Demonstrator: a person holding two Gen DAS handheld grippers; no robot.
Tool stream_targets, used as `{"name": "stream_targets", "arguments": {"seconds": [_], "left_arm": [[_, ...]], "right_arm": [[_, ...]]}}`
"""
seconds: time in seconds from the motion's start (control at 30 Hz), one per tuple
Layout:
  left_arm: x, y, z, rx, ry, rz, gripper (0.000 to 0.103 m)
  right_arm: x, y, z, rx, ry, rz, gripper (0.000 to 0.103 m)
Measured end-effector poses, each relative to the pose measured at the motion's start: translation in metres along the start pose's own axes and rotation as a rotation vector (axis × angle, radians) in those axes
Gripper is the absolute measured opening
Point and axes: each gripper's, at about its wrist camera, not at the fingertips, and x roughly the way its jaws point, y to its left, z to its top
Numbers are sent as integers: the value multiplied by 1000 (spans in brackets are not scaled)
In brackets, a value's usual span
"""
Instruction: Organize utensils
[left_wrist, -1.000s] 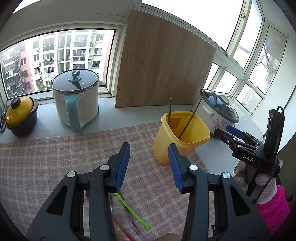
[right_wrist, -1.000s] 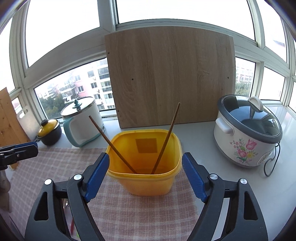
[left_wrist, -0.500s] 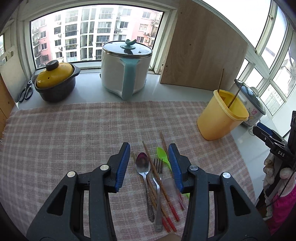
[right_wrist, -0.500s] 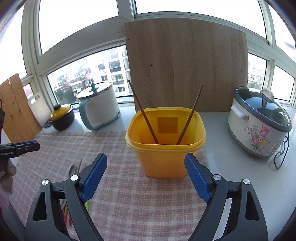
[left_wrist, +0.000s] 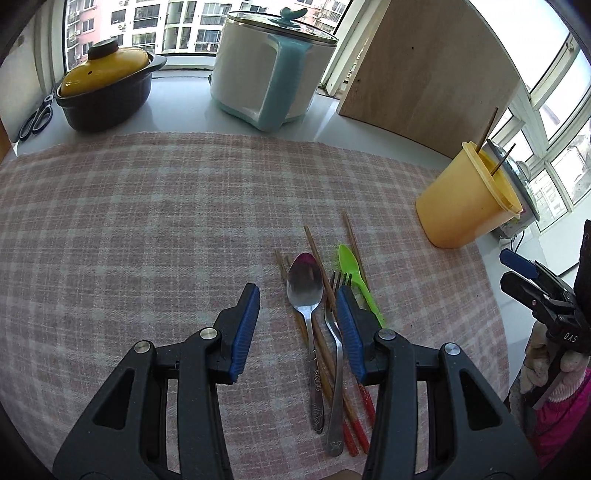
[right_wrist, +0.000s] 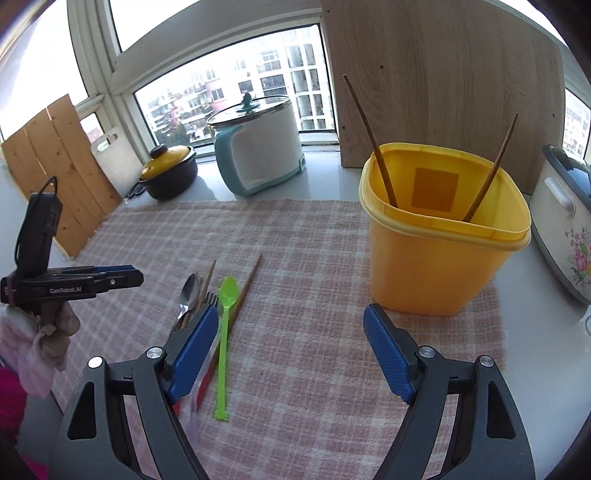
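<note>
Just ahead of your left gripper (left_wrist: 297, 306), on the checked cloth (left_wrist: 147, 221): a loose bundle of utensils. Items:

- Steel spoon (left_wrist: 306, 295), bowl up, lying between your spread fingertips, nearer the right one.
- Steel fork (left_wrist: 334, 343), just right of the spoon, its tines beside the right fingertip.
- Green spoon (left_wrist: 354, 275), partly behind the right fingertip.
- Several red-tipped wooden chopsticks (left_wrist: 321, 343), lying under and among the metal pieces.

Your left jaws stand wide and hold nothing. Whether a fingertip touches the cloth cannot be told.

Ahead and to the right of your right gripper (right_wrist: 291, 354): the yellow tub (right_wrist: 436, 258), upright on the cloth's far edge, with two chopsticks (right_wrist: 369, 136) leaning inside it against opposite walls. Your right jaws are also wide apart and empty. The utensil bundle lies by the left fingertip of this gripper, the green spoon just inside it.

Beyond both grippers, on the white counter:
- White and teal cooker (left_wrist: 266, 70), lid on.
- Dark pot (left_wrist: 107, 92) with a yellow lid, left of the cooker.
- Scissors (left_wrist: 35, 118), left of the pot.
- Wooden board (right_wrist: 443, 81), upright behind the tub.
- Flowered cooker (right_wrist: 565, 229), right of the tub.
</note>
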Motion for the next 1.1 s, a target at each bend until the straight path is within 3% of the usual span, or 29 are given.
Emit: {"name": "stream_targets", "arguments": {"seconds": [0.47, 0.87, 1.1], "left_arm": [[33, 2, 2, 16, 56, -32, 43], [52, 0, 8, 43, 81, -21, 39], [63, -3, 9, 66, 94, -8, 37]], "right_arm": [[73, 29, 1, -1, 241, 149, 28], [109, 41, 0, -21, 330, 165, 12], [117, 46, 1, -42, 348, 162, 11]]}}
